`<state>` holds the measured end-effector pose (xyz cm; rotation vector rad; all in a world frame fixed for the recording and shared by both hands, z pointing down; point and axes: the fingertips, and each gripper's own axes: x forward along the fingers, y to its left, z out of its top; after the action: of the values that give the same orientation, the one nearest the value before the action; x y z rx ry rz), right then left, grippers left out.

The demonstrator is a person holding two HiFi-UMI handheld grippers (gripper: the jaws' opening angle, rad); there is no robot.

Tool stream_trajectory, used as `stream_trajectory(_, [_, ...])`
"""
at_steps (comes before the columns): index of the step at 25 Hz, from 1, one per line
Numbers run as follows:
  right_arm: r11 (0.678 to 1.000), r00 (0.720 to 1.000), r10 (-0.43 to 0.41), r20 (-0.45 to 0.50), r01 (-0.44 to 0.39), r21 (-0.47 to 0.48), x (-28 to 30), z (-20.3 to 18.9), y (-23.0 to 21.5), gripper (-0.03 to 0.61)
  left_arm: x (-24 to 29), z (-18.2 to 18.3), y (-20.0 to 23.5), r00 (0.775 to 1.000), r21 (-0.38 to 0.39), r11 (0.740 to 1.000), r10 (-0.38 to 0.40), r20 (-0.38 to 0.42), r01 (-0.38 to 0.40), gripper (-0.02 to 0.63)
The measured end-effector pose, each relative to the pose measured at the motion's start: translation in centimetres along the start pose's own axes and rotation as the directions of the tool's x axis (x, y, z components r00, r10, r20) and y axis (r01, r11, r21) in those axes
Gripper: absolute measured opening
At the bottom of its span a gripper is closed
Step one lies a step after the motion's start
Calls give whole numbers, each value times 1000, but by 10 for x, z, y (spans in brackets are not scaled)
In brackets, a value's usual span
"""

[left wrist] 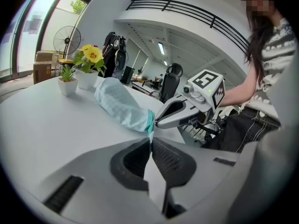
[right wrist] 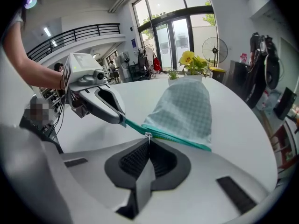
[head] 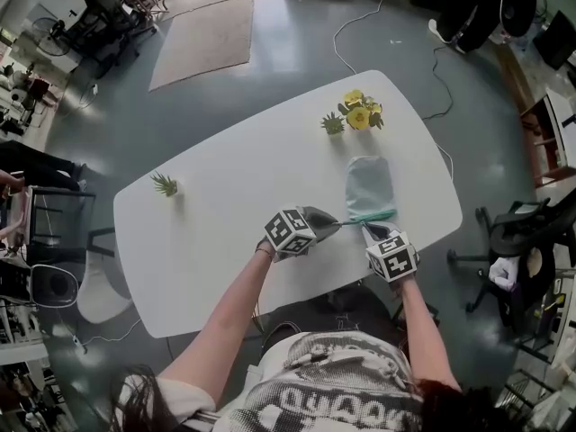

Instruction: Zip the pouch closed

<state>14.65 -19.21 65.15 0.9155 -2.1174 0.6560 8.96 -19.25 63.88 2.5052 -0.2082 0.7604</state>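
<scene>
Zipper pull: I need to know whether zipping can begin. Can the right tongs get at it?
Likely yes: the right tongs look shut on the zipper pull, nothing between, while the left tongs pinch the pouch by its end.

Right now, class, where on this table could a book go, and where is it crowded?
Free: the wide middle of the table, between the lone plant and the pouch. Crowded: the right end, with yellow flowers, a second plant, the left hand-held gripper and the right hand-held gripper.
</scene>
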Motion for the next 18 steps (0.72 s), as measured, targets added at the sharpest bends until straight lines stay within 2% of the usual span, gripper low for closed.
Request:
stream_trajectory(11, [999,999,-30,-14,30,-11,-5,-8,-28,3,-1,2,10,999,26,999,22,-31,-21,23])
stream_trajectory(18, [998,997,-67,-29,67,6,-12,-17,-56,3,-10,-5,23,997,10,998,55,-50,-54,23])
